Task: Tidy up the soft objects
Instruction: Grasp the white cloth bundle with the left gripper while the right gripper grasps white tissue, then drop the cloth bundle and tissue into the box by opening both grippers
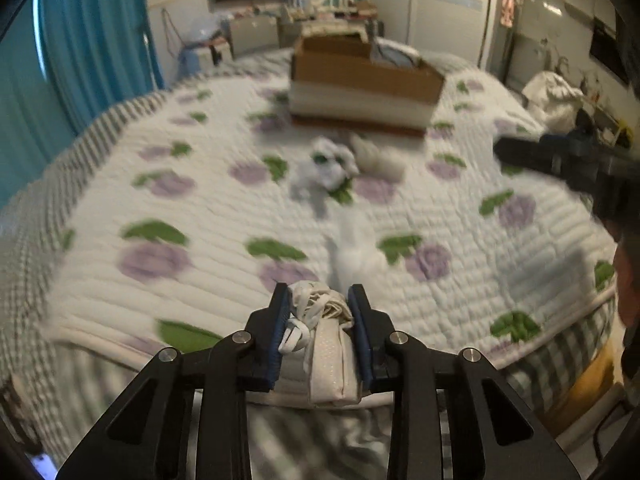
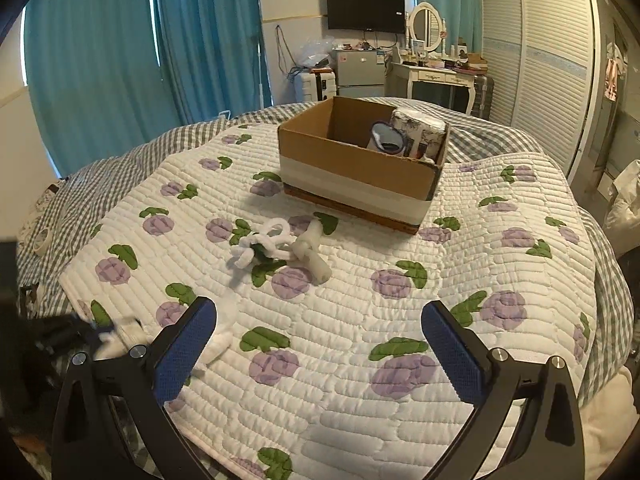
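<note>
My left gripper [image 1: 319, 298] is shut on a bunched white cloth item with straps [image 1: 326, 336], held above the near edge of the bed. A cardboard box [image 2: 352, 160] stands at the far middle of the quilt and holds a rolled patterned item [image 2: 418, 132]. A white fuzzy tangle [image 2: 262, 246] and a pale rolled piece [image 2: 314, 252] lie on the quilt in front of the box; both also show blurred in the left wrist view [image 1: 332, 168]. My right gripper [image 2: 318, 334] is open and empty above the near quilt.
The floral quilt [image 2: 440, 264] covers a checked bedspread [image 2: 100, 184]. Teal curtains [image 2: 120, 60] hang at the left. A dressing table [image 2: 436, 74], small fridge [image 2: 358, 72] and wardrobe [image 2: 540, 60] stand beyond the bed. My right gripper shows at the right in the left wrist view [image 1: 560, 160].
</note>
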A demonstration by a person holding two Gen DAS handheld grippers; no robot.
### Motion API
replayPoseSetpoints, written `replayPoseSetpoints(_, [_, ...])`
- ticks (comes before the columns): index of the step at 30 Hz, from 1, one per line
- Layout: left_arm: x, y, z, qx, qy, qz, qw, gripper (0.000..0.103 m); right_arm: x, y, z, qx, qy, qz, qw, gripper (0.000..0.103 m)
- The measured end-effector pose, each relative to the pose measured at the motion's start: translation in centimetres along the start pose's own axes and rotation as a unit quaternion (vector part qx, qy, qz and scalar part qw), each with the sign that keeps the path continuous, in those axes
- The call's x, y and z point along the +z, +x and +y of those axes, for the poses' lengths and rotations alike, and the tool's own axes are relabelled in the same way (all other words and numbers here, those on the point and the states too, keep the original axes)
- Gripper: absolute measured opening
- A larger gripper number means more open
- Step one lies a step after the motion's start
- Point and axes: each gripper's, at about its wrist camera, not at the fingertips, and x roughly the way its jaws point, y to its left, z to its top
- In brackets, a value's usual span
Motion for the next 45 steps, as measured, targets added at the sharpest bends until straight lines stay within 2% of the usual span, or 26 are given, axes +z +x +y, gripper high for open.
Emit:
replayPoseSetpoints(3, [1.3, -0.4, 1.6, 0.012, -0.007, -0.019, 0.9997, 0.029, -0.1, 0.8, 1.0, 0.010, -0.008, 0.008, 1.000, 0.103])
replayPoseSetpoints(7, [2.7, -0.1, 3.6, 0.017, -0.020, -0.034, 0.9991, 0.029, -0.9, 3.4, 3.1, 0.033, -0.025, 0.039, 0.998, 0.103])
replayPoseSetpoints(12, [3.5, 1.7, 5.3, 0.015, -0.030, -0.030, 0.9990, 0.029, -2.3, 7.0, 6.1, 0.058, -0.052, 0.083, 0.994, 0.101])
replayPoseSetpoints(17, [3.5, 2.7, 6.3, 0.004, -0.042, -0.022, 0.9989, 0.029, -2.9, 10.1, 8.5, 0.080, -0.075, 0.118, 0.987, 0.085])
replayPoseSetpoints(19, [3.4, 2.8, 6.6, 0.000, -0.048, -0.019, 0.9987, 0.029, -3.0, 10.8, 8.9, 0.085, -0.076, 0.127, 0.985, 0.068])
replayPoseSetpoints(20, [3.3, 2.9, 6.7, -0.003, -0.050, -0.017, 0.9986, 0.029, -3.1, 11.3, 9.0, 0.086, -0.077, 0.134, 0.984, 0.063])
replayPoseSetpoints(22, [3.1, 3.0, 6.9, -0.006, -0.056, -0.015, 0.9983, 0.029, -3.2, 11.7, 9.2, 0.086, -0.079, 0.138, 0.984, 0.042])
replayPoseSetpoints(23, [3.1, 3.0, 7.0, -0.007, -0.057, -0.014, 0.9982, 0.029, -3.1, 11.8, 9.1, 0.089, -0.077, 0.138, 0.983, 0.042])
replayPoseSetpoints(25, [3.0, 3.0, 7.0, -0.008, -0.057, -0.013, 0.9983, 0.029, -3.0, 11.6, 9.0, 0.087, -0.072, 0.133, 0.985, 0.037])
replayPoseSetpoints(31, [3.1, 2.1, 6.3, -0.005, -0.051, -0.021, 0.9985, 0.029, -1.8, 9.9, 7.5, 0.075, -0.051, 0.104, 0.990, 0.036])
replayPoseSetpoints(37, [3.9, 0.2, 5.3, 0.001, -0.042, -0.041, 0.9983, 0.029, 0.4, 6.6, 5.1, 0.059, -0.028, 0.055, 0.996, 0.036])
replayPoseSetpoints(45, [8.0, -3.0, 2.5, 0.001, -0.019, -0.094, 0.9954, 0.029, 5.6, 0.4, 1.0, 0.046, -0.011, -0.035, 0.998, 0.036])
